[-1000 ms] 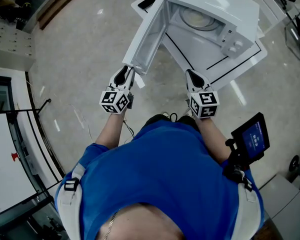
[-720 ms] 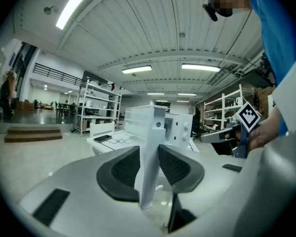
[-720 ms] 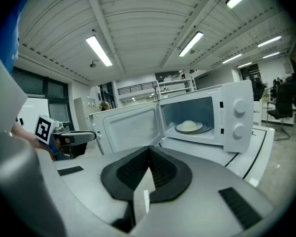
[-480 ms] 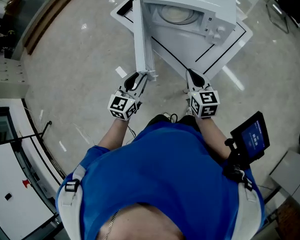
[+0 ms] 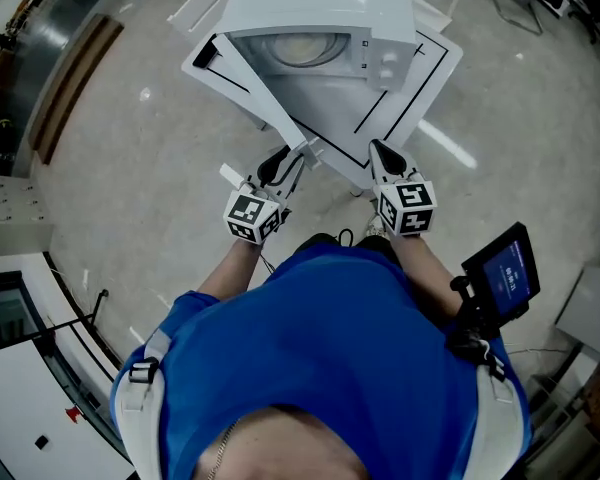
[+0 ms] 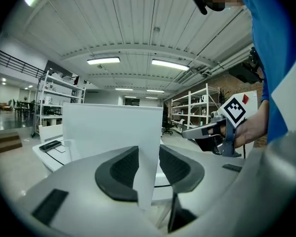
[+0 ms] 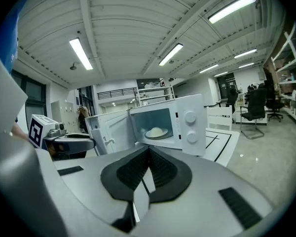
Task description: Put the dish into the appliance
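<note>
"Left gripper view first: how do the fingers [image 6: 121,169] stand?"

"They are clamped on the free edge of the white microwave door [image 6: 113,132], one dark ribbed pad against each face. The door rises upright between them."

"And the other pair?"

"Right gripper view shows its fingers [image 7: 133,172] pressed together with nothing between them, aimed at the microwave [image 7: 190,125]."

"How are the hands held?"

"Seen from the head view, both forearms reach forward from a person in a blue shirt [image 5: 320,368]. The left gripper [image 5: 285,160] angles rightward to the door's end. The right gripper [image 5: 380,150] sits near it, by the table's near corner, pointing ahead. Both tip slightly downward."

"Where is the dish?"

"The dish [image 7: 157,132], pale and round with a low mound at its middle, sits inside the microwave's cavity. The door stands half open, slanting across the front from its hinge on the left, yet the right gripper view sees past it into the cavity."

"What else is around?"

"The microwave stands on a white table [image 5: 430,68] marked with black lines, on a pale glossy floor [image 5: 160,138]. A small dark screen [image 5: 500,276] hangs at the person's right hip."
</note>
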The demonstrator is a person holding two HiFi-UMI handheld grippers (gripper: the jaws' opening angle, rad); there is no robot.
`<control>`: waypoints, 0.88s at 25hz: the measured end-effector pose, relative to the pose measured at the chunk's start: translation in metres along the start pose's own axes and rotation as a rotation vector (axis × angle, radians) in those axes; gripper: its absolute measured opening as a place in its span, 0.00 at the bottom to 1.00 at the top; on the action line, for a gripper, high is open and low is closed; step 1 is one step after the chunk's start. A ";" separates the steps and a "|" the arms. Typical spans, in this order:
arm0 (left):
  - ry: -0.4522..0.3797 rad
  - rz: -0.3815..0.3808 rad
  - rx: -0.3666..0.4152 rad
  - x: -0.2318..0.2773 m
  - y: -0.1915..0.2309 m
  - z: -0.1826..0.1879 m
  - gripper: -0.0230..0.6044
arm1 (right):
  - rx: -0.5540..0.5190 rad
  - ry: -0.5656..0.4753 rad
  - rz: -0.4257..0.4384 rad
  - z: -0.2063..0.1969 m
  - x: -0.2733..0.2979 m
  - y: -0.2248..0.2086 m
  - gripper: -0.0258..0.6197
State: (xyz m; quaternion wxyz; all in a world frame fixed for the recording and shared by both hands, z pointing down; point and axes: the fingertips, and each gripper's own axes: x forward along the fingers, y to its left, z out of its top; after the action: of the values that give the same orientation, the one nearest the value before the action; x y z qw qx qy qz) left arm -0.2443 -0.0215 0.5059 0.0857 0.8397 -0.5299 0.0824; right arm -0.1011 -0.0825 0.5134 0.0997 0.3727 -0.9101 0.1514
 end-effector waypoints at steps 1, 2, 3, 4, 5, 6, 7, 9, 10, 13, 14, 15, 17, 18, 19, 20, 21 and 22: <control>0.000 -0.013 0.002 0.006 -0.003 0.001 0.24 | 0.004 -0.005 -0.006 0.001 -0.002 -0.004 0.04; 0.001 -0.025 0.004 0.011 -0.006 0.002 0.24 | 0.010 -0.009 -0.012 0.002 -0.003 -0.008 0.04; 0.001 -0.036 0.007 0.017 -0.009 0.001 0.24 | 0.014 -0.013 -0.017 0.001 -0.004 -0.011 0.04; 0.002 -0.046 0.010 0.021 -0.011 0.000 0.24 | 0.017 -0.015 -0.022 -0.001 -0.005 -0.015 0.04; 0.004 -0.054 0.012 0.026 -0.013 0.000 0.24 | 0.019 -0.017 -0.027 -0.002 -0.005 -0.018 0.04; 0.006 -0.060 0.014 0.032 -0.015 0.000 0.24 | 0.021 -0.019 -0.031 -0.002 -0.006 -0.022 0.04; 0.008 -0.065 0.015 0.038 -0.016 0.000 0.24 | 0.021 -0.021 -0.035 -0.001 -0.006 -0.027 0.04; 0.008 -0.071 0.018 0.052 -0.018 0.003 0.24 | 0.022 -0.026 -0.039 0.003 -0.005 -0.037 0.04; 0.007 -0.073 0.020 0.059 -0.018 0.005 0.24 | 0.022 -0.027 -0.041 0.004 -0.004 -0.043 0.04; 0.001 -0.071 0.018 0.091 -0.020 0.013 0.24 | 0.025 -0.027 -0.044 0.011 0.002 -0.071 0.04; -0.001 -0.068 0.015 0.103 -0.021 0.016 0.24 | 0.025 -0.027 -0.044 0.014 0.004 -0.082 0.04; -0.003 -0.065 0.013 0.113 -0.021 0.019 0.24 | 0.024 -0.027 -0.045 0.016 0.006 -0.091 0.04; -0.006 -0.062 0.011 0.123 -0.019 0.023 0.24 | 0.023 -0.028 -0.046 0.019 0.007 -0.098 0.04; -0.008 -0.062 0.011 0.124 -0.017 0.024 0.24 | 0.023 -0.030 -0.048 0.020 0.007 -0.099 0.04; -0.010 -0.061 0.010 0.125 -0.015 0.025 0.24 | 0.022 -0.031 -0.050 0.021 0.008 -0.098 0.04; -0.012 -0.061 0.010 0.126 -0.012 0.026 0.24 | 0.022 -0.032 -0.052 0.021 0.008 -0.097 0.04; -0.012 -0.061 0.011 0.127 -0.010 0.027 0.24 | 0.021 -0.033 -0.054 0.021 0.008 -0.097 0.04; -0.012 -0.061 0.013 0.130 -0.008 0.027 0.24 | 0.021 -0.035 -0.057 0.022 0.009 -0.098 0.04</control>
State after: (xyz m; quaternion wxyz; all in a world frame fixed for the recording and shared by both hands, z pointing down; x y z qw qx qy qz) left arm -0.1805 -0.1379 0.5088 0.0795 0.8564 -0.5041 0.0780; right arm -0.0390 -0.1624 0.5156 0.0843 0.4019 -0.8991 0.1516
